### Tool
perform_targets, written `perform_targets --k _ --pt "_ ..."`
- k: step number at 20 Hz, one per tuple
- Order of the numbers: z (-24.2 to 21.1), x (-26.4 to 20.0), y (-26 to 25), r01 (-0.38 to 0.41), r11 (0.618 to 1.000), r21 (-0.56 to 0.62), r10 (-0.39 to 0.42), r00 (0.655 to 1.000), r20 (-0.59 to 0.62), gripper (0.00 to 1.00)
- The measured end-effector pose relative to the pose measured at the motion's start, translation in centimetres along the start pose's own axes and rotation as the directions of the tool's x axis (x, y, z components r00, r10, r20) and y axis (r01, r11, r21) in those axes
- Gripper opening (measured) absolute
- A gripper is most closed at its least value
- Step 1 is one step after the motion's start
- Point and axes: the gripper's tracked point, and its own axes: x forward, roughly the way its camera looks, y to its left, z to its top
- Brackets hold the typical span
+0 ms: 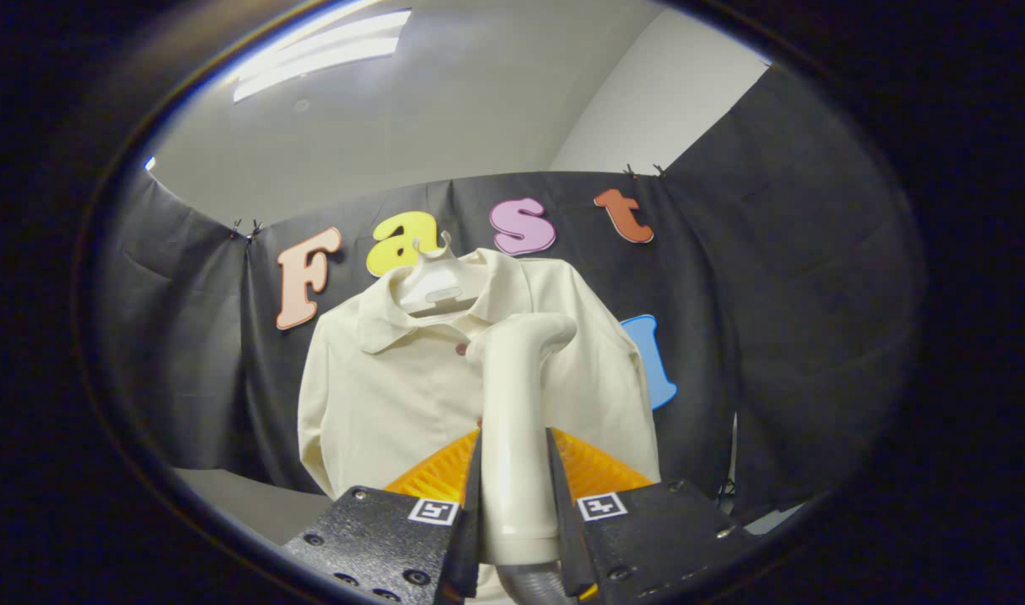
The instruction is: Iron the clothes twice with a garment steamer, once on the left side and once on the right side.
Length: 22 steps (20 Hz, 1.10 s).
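You are in a small booth inside a plain room. Black cloth point(781, 277) hangs clipped up as walls all around. Above it, at the top, you see a white ceiling point(479, 92) with a long bright light point(323, 52).

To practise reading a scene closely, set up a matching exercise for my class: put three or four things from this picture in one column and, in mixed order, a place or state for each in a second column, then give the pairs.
Column 1
1. garment steamer
2. shirt
3. hanger
4. gripper

Column 2
A. hangs in front of the black cloth wall, beyond the fingers
B. sits inside the collar, hook at the top
C. shut on the cream handle
D. held upright between the two fingers, head bent towards the cloth

Pairs: 1-D, 2-A, 3-B, 4-C
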Motion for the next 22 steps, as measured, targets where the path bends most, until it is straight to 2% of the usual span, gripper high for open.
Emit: perform_targets --k 7,16,22 --pt "-1.1 2.2 -0.9 0.008 0.997 -0.078 -0.009 1.000 -0.020 0.37" --pt "-6.7 0.0 -3.2 0.026 0.999 0.026 -0.024 0.995 -0.092 0.37" --pt "-10.9 -2.1 -4.4 0.044 0.998 0.047 -0.037 0.988 -0.149 0.37"
